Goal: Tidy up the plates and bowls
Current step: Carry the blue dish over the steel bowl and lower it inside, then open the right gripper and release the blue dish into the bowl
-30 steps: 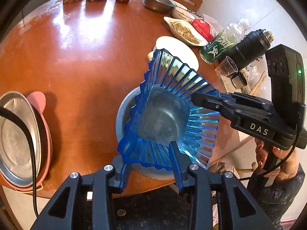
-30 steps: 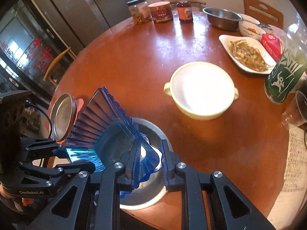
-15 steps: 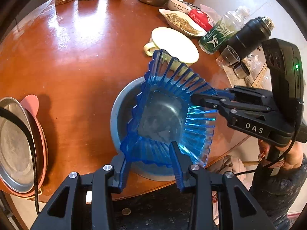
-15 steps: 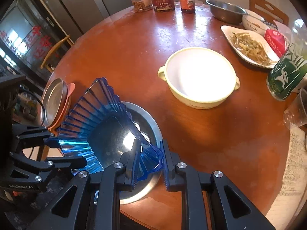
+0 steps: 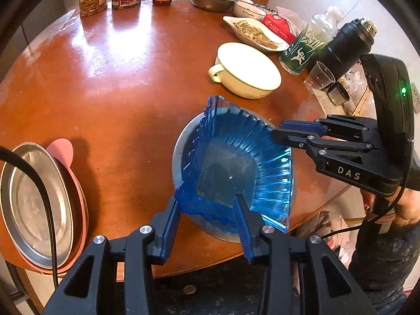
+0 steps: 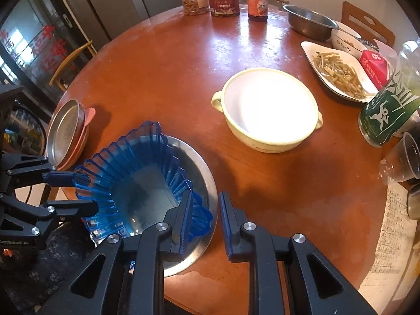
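The blue ribbed glass bowl (image 5: 233,173) sits inside the steel basin (image 6: 202,168) at the near edge of the round wooden surface (image 5: 118,84). The left tool (image 5: 207,210) has its fingers apart, straddling the bowl's near rim without clamping it. The right tool (image 6: 204,210) is likewise spread, one finger against the bowl's fluted rim and the other outside over the basin. A cream two-handled bowl (image 6: 270,110) stands farther right, and stacked steel and pink plates (image 5: 39,204) lie at the left.

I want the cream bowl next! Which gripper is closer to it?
Right. The right gripper at the blue dish's near rim faces the cream bowl; the left gripper sits at the dish's far side.
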A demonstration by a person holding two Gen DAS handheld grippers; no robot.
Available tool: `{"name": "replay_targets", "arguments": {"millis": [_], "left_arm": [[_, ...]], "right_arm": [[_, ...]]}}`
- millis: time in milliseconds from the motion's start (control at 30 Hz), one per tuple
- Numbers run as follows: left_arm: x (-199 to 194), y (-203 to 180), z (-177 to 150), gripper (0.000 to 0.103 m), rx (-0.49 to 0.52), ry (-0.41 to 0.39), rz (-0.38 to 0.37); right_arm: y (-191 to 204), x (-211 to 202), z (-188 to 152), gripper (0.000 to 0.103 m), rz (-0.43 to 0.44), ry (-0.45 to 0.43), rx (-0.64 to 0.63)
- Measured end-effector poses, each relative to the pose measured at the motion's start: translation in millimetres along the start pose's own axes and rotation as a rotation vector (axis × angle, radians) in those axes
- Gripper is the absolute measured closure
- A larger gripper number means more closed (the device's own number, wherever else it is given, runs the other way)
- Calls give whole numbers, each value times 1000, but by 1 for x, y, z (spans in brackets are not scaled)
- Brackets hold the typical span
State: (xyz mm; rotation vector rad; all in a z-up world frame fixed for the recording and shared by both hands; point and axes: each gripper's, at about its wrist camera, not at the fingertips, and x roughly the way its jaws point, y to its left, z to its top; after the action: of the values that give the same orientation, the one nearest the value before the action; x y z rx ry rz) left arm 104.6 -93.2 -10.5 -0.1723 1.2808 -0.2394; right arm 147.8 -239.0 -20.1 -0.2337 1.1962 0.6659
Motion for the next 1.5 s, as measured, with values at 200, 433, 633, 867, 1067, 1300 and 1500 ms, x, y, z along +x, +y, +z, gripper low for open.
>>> {"name": "replay_targets", "arguments": {"millis": [200, 433, 633, 867, 1067, 1300, 1500], "left_arm": [[-9, 11, -5, 62, -19, -22, -38], [-27, 28, 0, 62, -66, -91, -56], [-17, 33, 5, 62, -83, -76, -61], [0, 36, 4, 62, -97, -56, -75], [9, 35, 4, 62, -90, -41, -81], [19, 30, 4, 62, -76, -20, -87], [21, 29, 5, 62, -66, -20, -83]], "right_arm": [[-1, -1, -3, 81, -3, -3, 2], [-7, -10, -13, 80, -4, -30, 33], [-9, -8, -14, 80, -3, -28, 45], [-11, -7, -12, 76, -8, -22, 48], [-16, -9, -10, 69, -7, -26, 63], [-16, -12, -7, 69, -17, -28, 58], [-16, -12, -6, 68, -17, -27, 58]]}}
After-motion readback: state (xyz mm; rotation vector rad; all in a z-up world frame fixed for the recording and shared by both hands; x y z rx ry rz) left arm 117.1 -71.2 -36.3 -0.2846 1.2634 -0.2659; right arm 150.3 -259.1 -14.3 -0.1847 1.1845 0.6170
